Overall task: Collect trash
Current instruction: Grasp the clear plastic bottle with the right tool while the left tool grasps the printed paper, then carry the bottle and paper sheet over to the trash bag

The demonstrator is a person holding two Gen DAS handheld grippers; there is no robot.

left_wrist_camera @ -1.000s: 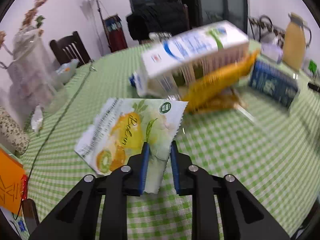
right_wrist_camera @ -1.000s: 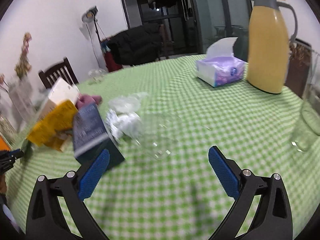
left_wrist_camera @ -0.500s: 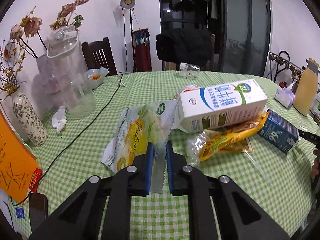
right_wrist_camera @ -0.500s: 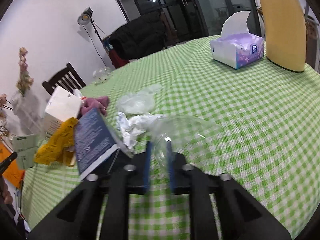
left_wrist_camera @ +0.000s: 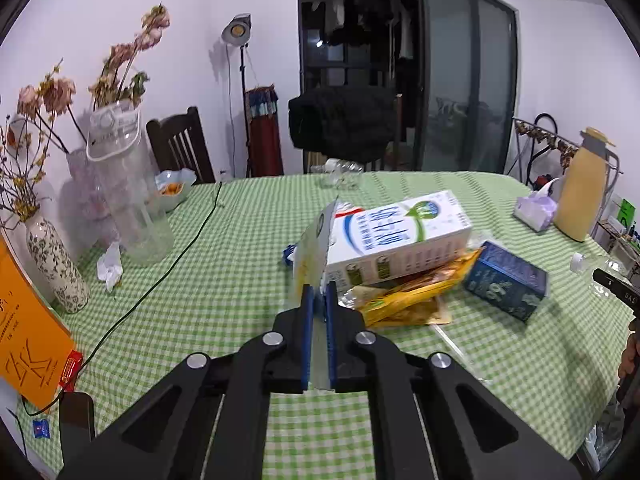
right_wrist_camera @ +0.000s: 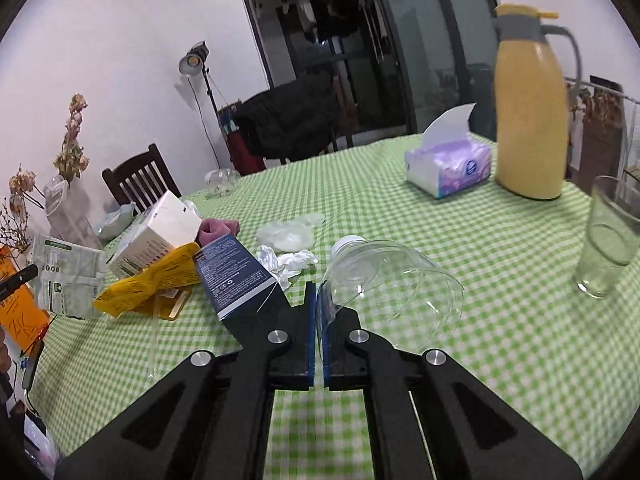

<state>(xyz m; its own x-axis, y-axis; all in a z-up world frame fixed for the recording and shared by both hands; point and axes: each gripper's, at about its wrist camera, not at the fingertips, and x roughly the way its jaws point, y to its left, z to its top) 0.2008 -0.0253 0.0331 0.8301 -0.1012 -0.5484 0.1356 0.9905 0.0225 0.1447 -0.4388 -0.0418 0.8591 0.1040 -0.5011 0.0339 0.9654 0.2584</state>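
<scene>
A: Left gripper point(left_wrist_camera: 319, 292)?
B: Clamped tight on the flat fruit-print snack wrapper point(left_wrist_camera: 310, 254), held edge-on and lifted clear of the green-checked tablecloth point(left_wrist_camera: 224, 280); closing all the way just now.
A: Right gripper point(right_wrist_camera: 316, 296)?
B: Pinched flat on the wall of the crushed clear plastic bottle point(right_wrist_camera: 384, 280), white cap point(right_wrist_camera: 347, 243) pointing away.
A: Rest of the trash?
B: Heaped mid-table: white milk carton point(left_wrist_camera: 396, 236) lying atop the yellow crinkled snack bag point(left_wrist_camera: 416, 296), dark blue small carton point(left_wrist_camera: 506, 282) just beside. Crumpled white tissue point(right_wrist_camera: 286, 262) and pale glove-like film point(right_wrist_camera: 288, 234) near the bottle.
A: Elsewhere?
B: Yellow thermos jug point(right_wrist_camera: 528, 120), purple tissue pack point(right_wrist_camera: 448, 166), drinking glass point(right_wrist_camera: 610, 240) well apart.
</scene>
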